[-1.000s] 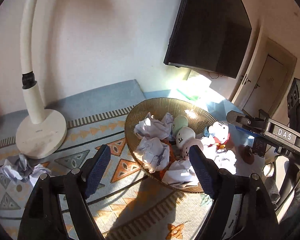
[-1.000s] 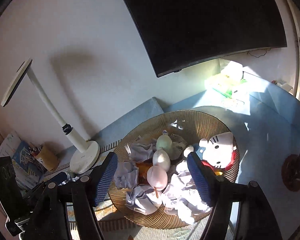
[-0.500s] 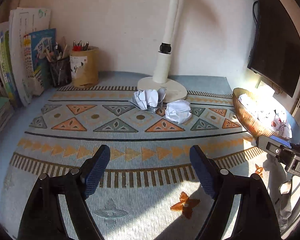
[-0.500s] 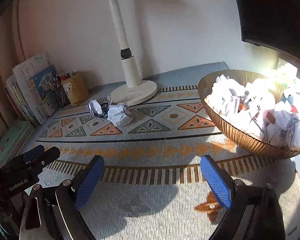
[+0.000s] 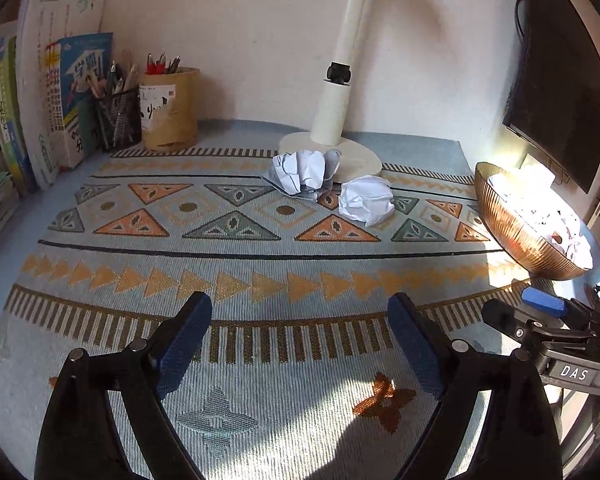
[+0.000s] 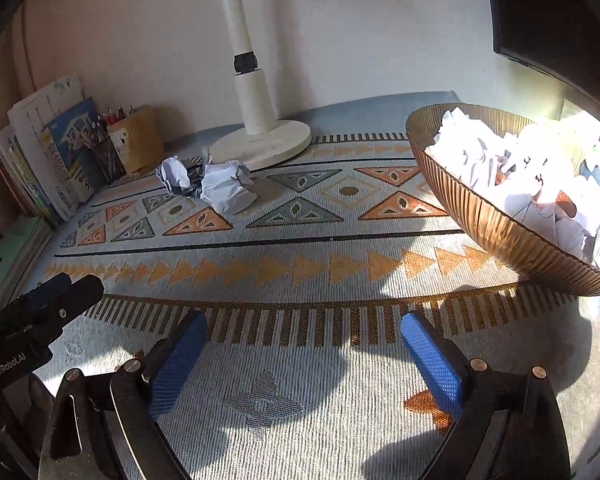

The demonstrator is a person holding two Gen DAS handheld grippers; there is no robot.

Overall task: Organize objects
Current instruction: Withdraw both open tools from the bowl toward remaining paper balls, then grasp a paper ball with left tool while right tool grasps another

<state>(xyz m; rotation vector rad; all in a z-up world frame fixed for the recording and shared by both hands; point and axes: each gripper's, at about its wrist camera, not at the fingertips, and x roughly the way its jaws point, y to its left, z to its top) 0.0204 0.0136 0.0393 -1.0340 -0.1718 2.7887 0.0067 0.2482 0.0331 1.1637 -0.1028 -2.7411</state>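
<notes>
Both cameras have dropped lower and nearer the patterned mat [image 5: 260,240] since half a second ago, and the crumpled papers now sit larger in view. The left gripper [image 5: 300,344] hangs just above the mat's striped border, its blue pads spread wide and gripping nothing; the right gripper [image 6: 304,356] is likewise spread and empty over the same border. Farther ahead, two paper balls [image 5: 366,200] [image 5: 300,170] lie touching each other at the foot of the white lamp base [image 5: 360,156]. To the right, the ribbed amber bowl [image 6: 484,216] stands on the mat, heaped with crumpled paper. Pen cups [image 5: 168,108] and books [image 5: 72,96] line the far-left wall.
</notes>
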